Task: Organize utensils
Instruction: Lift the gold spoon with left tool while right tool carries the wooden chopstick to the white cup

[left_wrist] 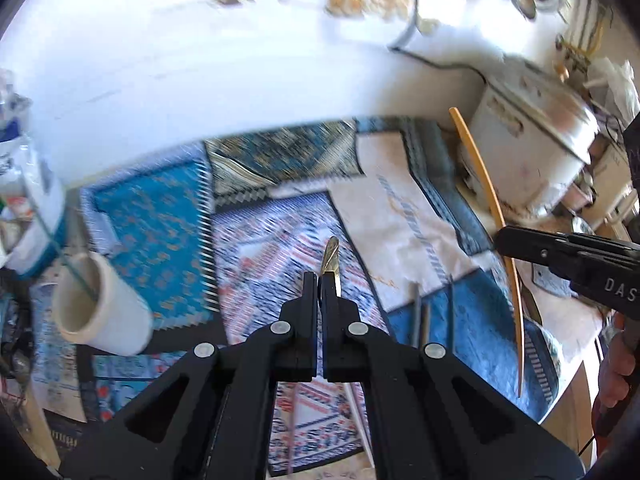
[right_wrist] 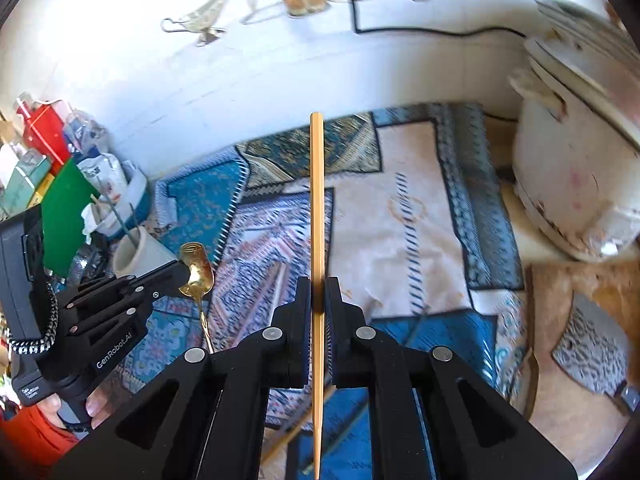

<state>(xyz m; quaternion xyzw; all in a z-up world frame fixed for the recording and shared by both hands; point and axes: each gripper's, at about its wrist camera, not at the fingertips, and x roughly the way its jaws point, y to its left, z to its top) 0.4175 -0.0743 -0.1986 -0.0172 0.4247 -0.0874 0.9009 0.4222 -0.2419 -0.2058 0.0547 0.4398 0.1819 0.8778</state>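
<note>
My left gripper (left_wrist: pixel 319 280) is shut on a gold spoon (left_wrist: pixel 331 258), held above the patterned mats; from the right wrist view the left gripper (right_wrist: pixel 182 274) holds the spoon (right_wrist: pixel 195 270) near its bowl, handle hanging down. My right gripper (right_wrist: pixel 318 284) is shut on a long wooden chopstick (right_wrist: pixel 316 200) that points away along the fingers. In the left wrist view the right gripper (left_wrist: pixel 500 242) grips the chopstick (left_wrist: pixel 486 184) at the right. A white cup (left_wrist: pixel 100 304) lies tilted at the left, and also shows in the right wrist view (right_wrist: pixel 136 252).
Blue patterned mats (left_wrist: pixel 160 220) and a cream cloth (right_wrist: pixel 400 208) cover the table. Dark utensils (left_wrist: pixel 418 312) lie on the mats. A white cooker (right_wrist: pixel 572 168) stands at the right. Bags and boxes (right_wrist: pixel 60 160) crowd the left. A cable (right_wrist: pixel 440 32) runs along the white wall.
</note>
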